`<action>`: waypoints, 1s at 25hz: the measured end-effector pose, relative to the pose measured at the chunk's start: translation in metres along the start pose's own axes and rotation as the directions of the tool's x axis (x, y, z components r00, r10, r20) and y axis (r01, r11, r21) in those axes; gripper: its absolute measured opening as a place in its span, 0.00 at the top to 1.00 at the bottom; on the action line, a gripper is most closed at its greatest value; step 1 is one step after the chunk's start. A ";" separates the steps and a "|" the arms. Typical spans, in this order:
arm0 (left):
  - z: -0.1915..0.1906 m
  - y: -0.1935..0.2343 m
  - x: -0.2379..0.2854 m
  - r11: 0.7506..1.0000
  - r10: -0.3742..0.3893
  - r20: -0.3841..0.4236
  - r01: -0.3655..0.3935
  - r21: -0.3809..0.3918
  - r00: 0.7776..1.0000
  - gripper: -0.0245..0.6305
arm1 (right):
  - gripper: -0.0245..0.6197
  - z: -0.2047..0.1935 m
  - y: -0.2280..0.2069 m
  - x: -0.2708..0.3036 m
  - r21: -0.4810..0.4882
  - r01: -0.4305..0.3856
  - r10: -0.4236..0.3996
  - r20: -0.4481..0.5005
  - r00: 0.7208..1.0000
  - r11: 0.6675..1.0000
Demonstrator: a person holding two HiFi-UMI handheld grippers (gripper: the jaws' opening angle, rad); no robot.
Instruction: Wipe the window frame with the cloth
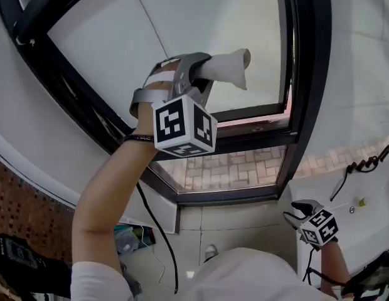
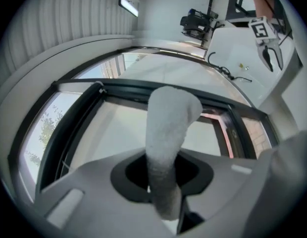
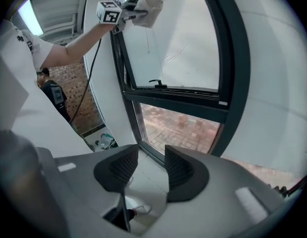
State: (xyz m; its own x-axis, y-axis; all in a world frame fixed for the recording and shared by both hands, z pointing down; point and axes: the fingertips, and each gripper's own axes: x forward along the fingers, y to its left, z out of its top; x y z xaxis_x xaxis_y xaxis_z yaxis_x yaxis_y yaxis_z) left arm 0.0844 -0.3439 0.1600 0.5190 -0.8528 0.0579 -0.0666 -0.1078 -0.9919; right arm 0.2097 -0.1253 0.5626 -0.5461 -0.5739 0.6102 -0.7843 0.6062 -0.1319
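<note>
Clenched cloth (image 1: 231,68) in left hand-held gripper (image 1: 199,74), upper centre; held right hand-held gripper (image 1: 301,210) parted, empty, lower right. Needed flat, firm pressure along dark window frame (image 1: 310,74).

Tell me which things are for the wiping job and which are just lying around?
For the job: the cloth, held in the left gripper; the dark window frame.
Just lying about: the black cable; the right gripper, fingers open with nothing in them.
</note>
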 end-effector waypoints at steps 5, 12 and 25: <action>-0.116 -0.059 -0.050 1.000 0.013 -0.124 -0.012 0.011 0.992 0.80 | 0.70 0.040 0.034 0.048 -0.065 -0.092 0.090 -0.030 0.995 0.994; -0.272 -0.128 -0.101 0.999 -0.018 -0.272 0.009 -0.035 0.962 0.80 | 0.70 0.082 0.082 0.109 -0.126 -0.143 0.136 -0.065 0.989 0.982; -0.412 -0.222 -0.100 0.984 -0.120 -0.315 0.070 -0.166 0.941 0.80 | 0.70 0.110 0.141 0.153 -0.086 -0.098 0.090 -0.092 0.992 0.992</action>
State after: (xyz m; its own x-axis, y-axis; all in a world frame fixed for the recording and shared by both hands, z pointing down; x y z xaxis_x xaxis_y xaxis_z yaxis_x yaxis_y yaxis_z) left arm -0.3042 -0.4450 0.4214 0.2278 -0.9510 0.2090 -0.1711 -0.2504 -0.9529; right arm -0.0168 -0.1879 0.5514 -0.5849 -0.4642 0.6652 -0.6991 0.7044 -0.1231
